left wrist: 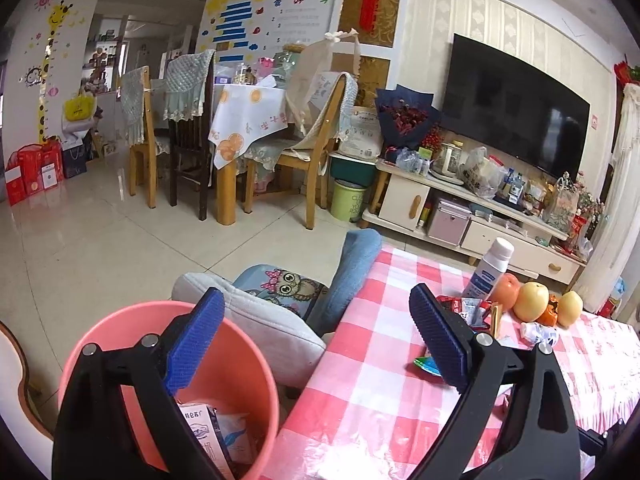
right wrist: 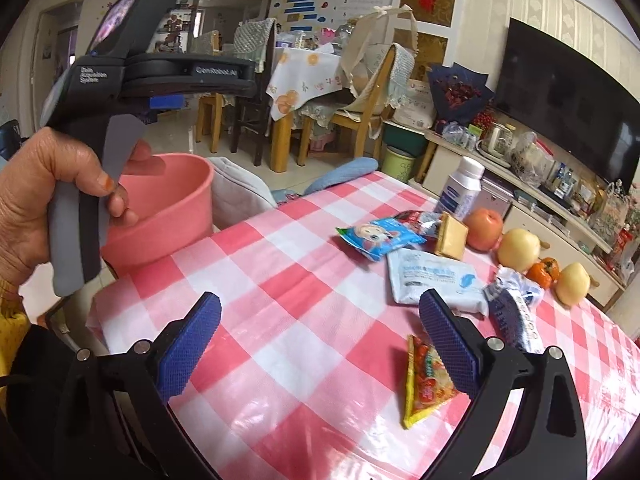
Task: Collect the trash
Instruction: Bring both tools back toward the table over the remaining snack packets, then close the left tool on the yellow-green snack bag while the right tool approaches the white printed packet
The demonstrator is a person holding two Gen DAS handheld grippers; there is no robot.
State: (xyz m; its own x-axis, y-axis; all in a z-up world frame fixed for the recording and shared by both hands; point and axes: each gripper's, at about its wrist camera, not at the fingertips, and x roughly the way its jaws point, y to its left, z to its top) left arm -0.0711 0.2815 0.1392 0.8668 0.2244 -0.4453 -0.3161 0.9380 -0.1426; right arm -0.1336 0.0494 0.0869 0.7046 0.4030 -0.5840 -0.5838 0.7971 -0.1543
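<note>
A pink bin (left wrist: 248,368) stands off the table's left edge with white packets (left wrist: 224,436) inside; it also shows in the right wrist view (right wrist: 176,200). My left gripper (left wrist: 316,340) is open and empty, straddling the bin rim and the table edge. My right gripper (right wrist: 316,344) is open and empty, low over the checkered table (right wrist: 280,280). Wrappers lie on the table: an orange-yellow packet (right wrist: 424,384) by the right finger, a white wipes pack (right wrist: 432,276), a blue snack bag (right wrist: 380,236), a red wrapper (right wrist: 416,216) and a crumpled white-blue wrapper (right wrist: 516,296).
A white bottle (right wrist: 460,188), an apple (right wrist: 484,228), two yellow pears (right wrist: 520,248) and a persimmon (right wrist: 544,272) stand at the table's far side. Cushions (left wrist: 256,312) lie beside the bin. The hand holding the left gripper (right wrist: 52,184) fills the left of the right wrist view.
</note>
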